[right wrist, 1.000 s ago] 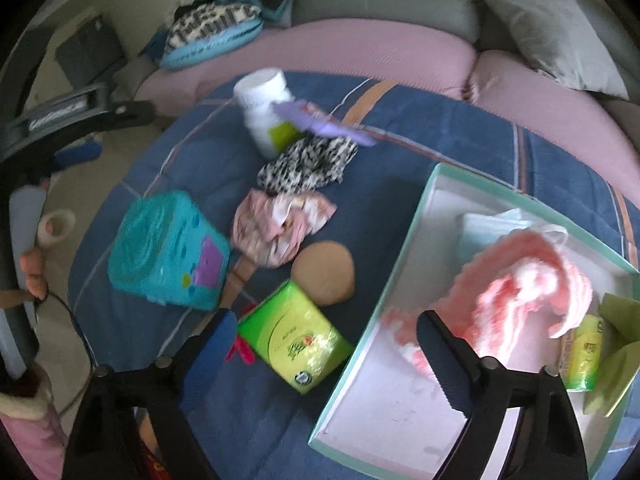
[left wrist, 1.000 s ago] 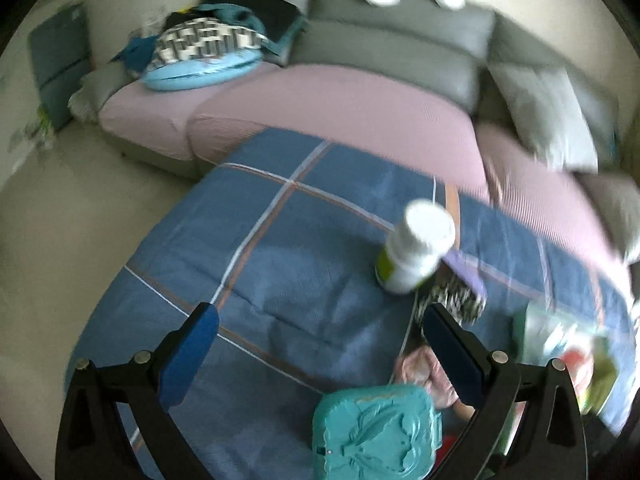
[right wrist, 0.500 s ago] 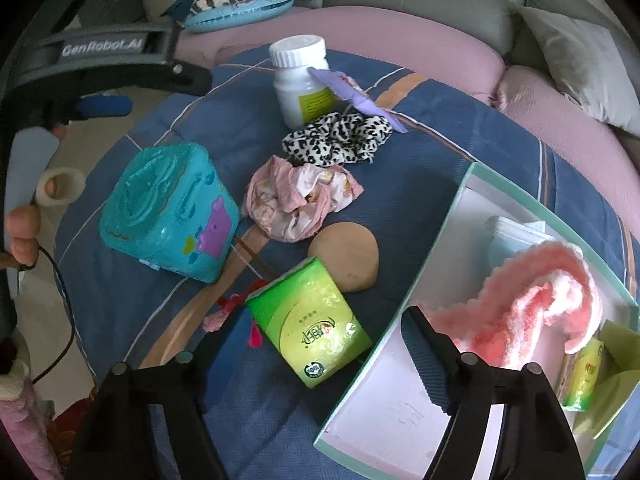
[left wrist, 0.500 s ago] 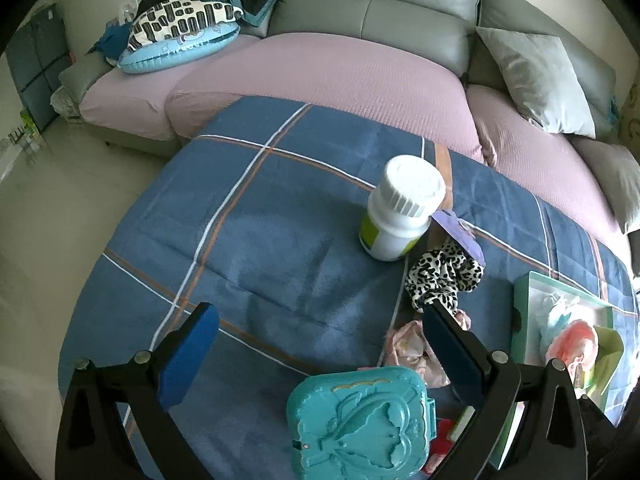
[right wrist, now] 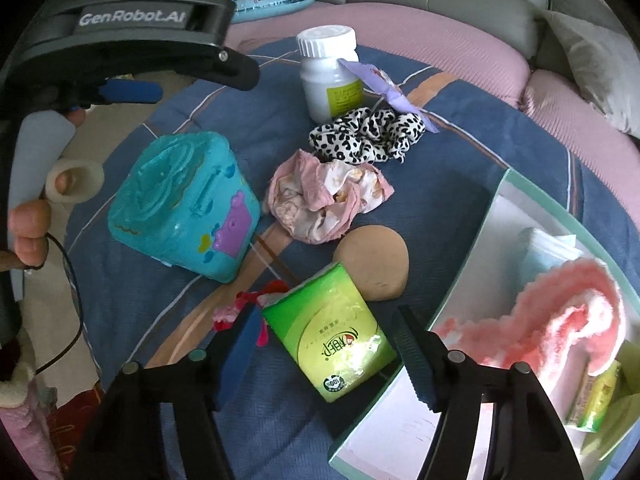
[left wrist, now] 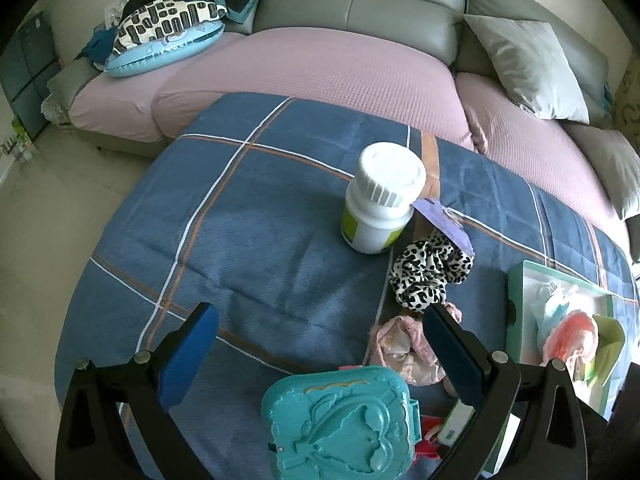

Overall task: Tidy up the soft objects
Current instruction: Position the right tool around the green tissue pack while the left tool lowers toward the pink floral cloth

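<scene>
Blue blanket (right wrist: 460, 168); R tongs (right wrist: 326, 354) closing round green tissue pack (right wrist: 332, 332).

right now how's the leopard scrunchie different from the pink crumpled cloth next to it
The leopard scrunchie is black and white spotted; the pink crumpled cloth is pale pink with a faint print. The scrunchie is a gathered ring stretched sideways, while the cloth is a loose wad. The scrunchie lies nearer the white bottle, the cloth nearer the tan round pad. Both are soft fabric resting on the blue blanket, outside the box.

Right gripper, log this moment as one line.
right gripper: closing, around tissue pack, not gripped | left gripper: open, empty | tray: pink cloth inside
</scene>
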Available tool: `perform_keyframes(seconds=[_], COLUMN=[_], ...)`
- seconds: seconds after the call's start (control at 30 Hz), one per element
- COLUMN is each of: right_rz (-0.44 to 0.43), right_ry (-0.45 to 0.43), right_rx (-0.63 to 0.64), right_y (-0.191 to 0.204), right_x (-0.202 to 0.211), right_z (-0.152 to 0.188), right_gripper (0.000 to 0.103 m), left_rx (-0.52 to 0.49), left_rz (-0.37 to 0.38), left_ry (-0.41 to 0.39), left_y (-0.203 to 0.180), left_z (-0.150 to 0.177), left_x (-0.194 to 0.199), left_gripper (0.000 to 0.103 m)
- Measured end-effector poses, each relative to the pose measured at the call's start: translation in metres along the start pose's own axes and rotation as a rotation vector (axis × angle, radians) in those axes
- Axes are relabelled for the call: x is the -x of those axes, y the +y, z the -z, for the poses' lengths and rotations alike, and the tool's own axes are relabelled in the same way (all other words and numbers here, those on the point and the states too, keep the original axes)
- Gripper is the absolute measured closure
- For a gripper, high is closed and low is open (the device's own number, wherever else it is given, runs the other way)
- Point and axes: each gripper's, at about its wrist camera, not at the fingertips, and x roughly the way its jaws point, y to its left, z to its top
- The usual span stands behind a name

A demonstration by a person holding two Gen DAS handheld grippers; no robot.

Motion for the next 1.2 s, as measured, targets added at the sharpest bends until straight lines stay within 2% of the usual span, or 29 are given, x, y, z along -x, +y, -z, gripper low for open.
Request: perform_keyframes(seconds=[0.13,0.67,0.8,0.93,1.2], right_rz=[-0.055,-0.094,-0.103,-0.048,-0.008], right_ry=[0.003,-0.004,-0.007,-0.007,-0.013], right_rx=[-0.009,-0.014,-0.041,-0.047,-0.057], right_y=[-0.006,-0.011,-0.017,-0.02,-0.019], right_x=[-0.002,-0.008,-0.009,-0.009,-0.011], right_z=[0.001,0.001,-0.003,-0.006,-0.01], right_gripper=[0.032,0.034,0.037,0.038,0.039], left_rx=[0.001,0.005,0.001,0.004,0.009], left_rz=[0.0,0.02,0.021,0.021,0.042], left_ry=[0.001,0.012,0.013,0.012,0.025], left_y=[0.0,-0.004,-0.006,-0.006,-0.007], left_z=[0.0,0.0,0.0,0.0,-0.001], left_x=[0.0,-0.004,-0.004,-0.004,-0.007], left_gripper=[0.001,0.001,0.001,0.001,0.001])
